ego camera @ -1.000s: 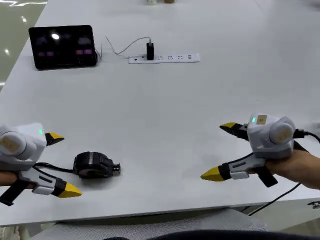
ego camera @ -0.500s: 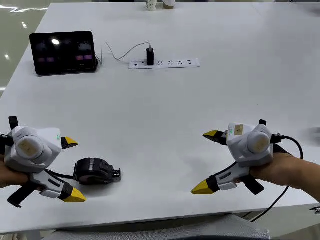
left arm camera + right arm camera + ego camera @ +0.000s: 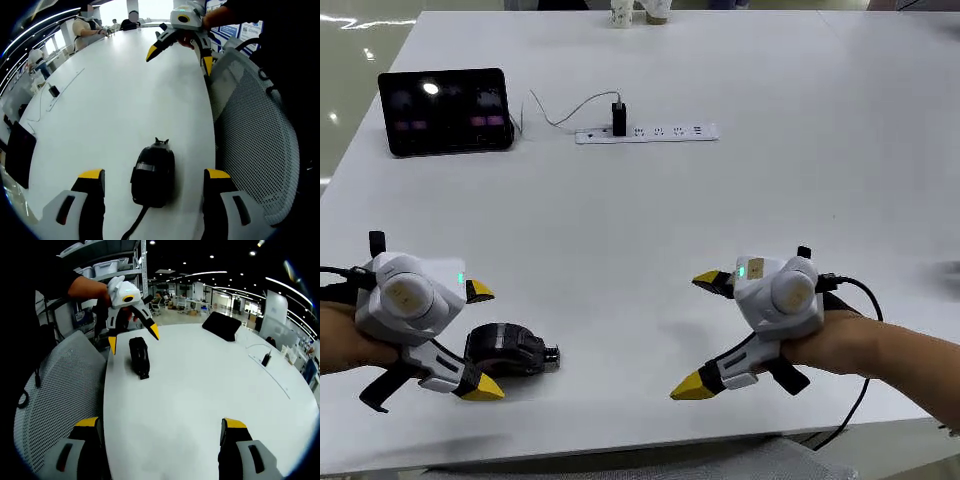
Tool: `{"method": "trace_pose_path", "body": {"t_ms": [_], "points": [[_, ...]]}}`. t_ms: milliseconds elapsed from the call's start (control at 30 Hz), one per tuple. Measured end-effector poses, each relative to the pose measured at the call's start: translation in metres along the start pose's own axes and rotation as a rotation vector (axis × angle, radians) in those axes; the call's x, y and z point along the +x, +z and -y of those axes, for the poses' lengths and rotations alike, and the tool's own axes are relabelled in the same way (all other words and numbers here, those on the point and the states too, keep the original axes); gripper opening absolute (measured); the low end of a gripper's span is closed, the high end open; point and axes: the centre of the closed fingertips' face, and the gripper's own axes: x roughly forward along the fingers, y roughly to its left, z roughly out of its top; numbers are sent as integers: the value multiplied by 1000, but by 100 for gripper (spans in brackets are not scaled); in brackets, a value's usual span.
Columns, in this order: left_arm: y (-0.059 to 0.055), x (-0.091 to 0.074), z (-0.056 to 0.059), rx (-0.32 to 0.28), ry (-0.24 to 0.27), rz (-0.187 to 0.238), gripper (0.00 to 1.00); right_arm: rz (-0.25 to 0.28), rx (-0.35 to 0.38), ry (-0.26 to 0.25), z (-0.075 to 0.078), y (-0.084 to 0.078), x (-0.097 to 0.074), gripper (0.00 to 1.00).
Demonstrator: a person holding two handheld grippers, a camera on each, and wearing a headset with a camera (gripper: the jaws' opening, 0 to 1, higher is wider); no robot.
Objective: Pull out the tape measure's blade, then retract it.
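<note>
A black tape measure (image 3: 508,350) lies on its side on the white table (image 3: 650,220), blade tip pointing right. My left gripper (image 3: 485,340) is open, and the case (image 3: 153,168) sits between its yellow-tipped jaws without touching them. My right gripper (image 3: 702,332) is open and holds nothing, well to the right of the tape measure (image 3: 138,356). In the right gripper view the left gripper (image 3: 132,337) straddles the case. The left gripper view has the right gripper (image 3: 180,49) at the far end of the table.
A dark tablet (image 3: 445,108) stands at the back left. A white power strip (image 3: 645,133) with a black plug and cable lies beside it. Cups (image 3: 635,12) stand at the far edge. A grey mesh chair (image 3: 255,125) is by the near table edge.
My left gripper has moved right, so its jaws now flank the tape measure. My right gripper has moved left and a little nearer. The tape measure has stayed put.
</note>
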Motion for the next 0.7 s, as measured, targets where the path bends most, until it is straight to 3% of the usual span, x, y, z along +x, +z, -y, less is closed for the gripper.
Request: {"method": "trace_pose_path", "body": {"t_ms": [200, 467, 700], "points": [[3, 7, 0, -7, -10, -10, 71, 10, 0, 12, -4, 10, 11, 99], [11, 14, 9, -4, -53, -24, 69, 18, 21, 19, -4, 20, 29, 99], [6, 19, 3, -1, -35, -61, 56, 18, -6, 40, -13, 28, 40, 99]]}}
